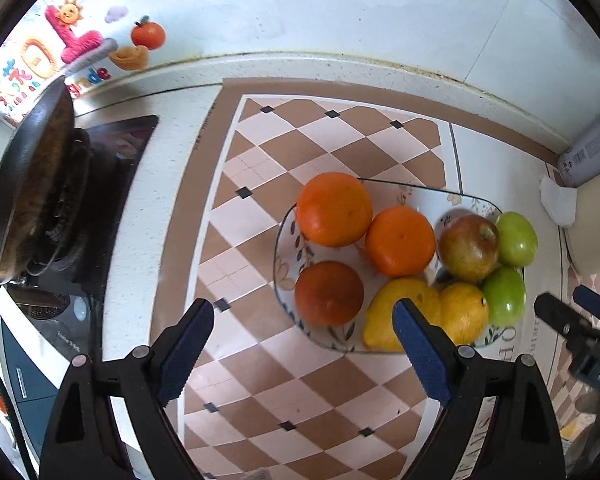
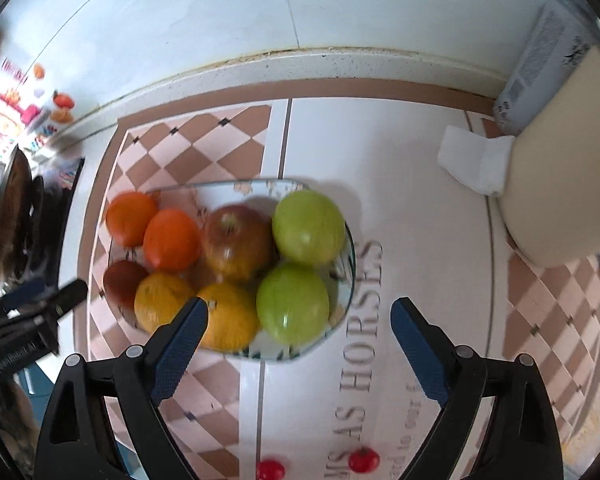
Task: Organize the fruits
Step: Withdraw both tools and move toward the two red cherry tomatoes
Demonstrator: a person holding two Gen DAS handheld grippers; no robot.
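Checkered mat [image 1: 260, 208] covers counter below white-tiled wall [image 1: 340, 8].

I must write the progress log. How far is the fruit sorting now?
Nearly done, it seems: oranges, lemons and apples lie grouped by kind on the plate. Nothing is in hand: the left tool and the right tool are open. No loose fruit shows.

Oranges [image 1: 334, 209] orange; apples [image 2: 308, 228] green; lemons [image 1: 462, 312] yellow; mat [image 1: 260, 152] brown-pink diamond check.
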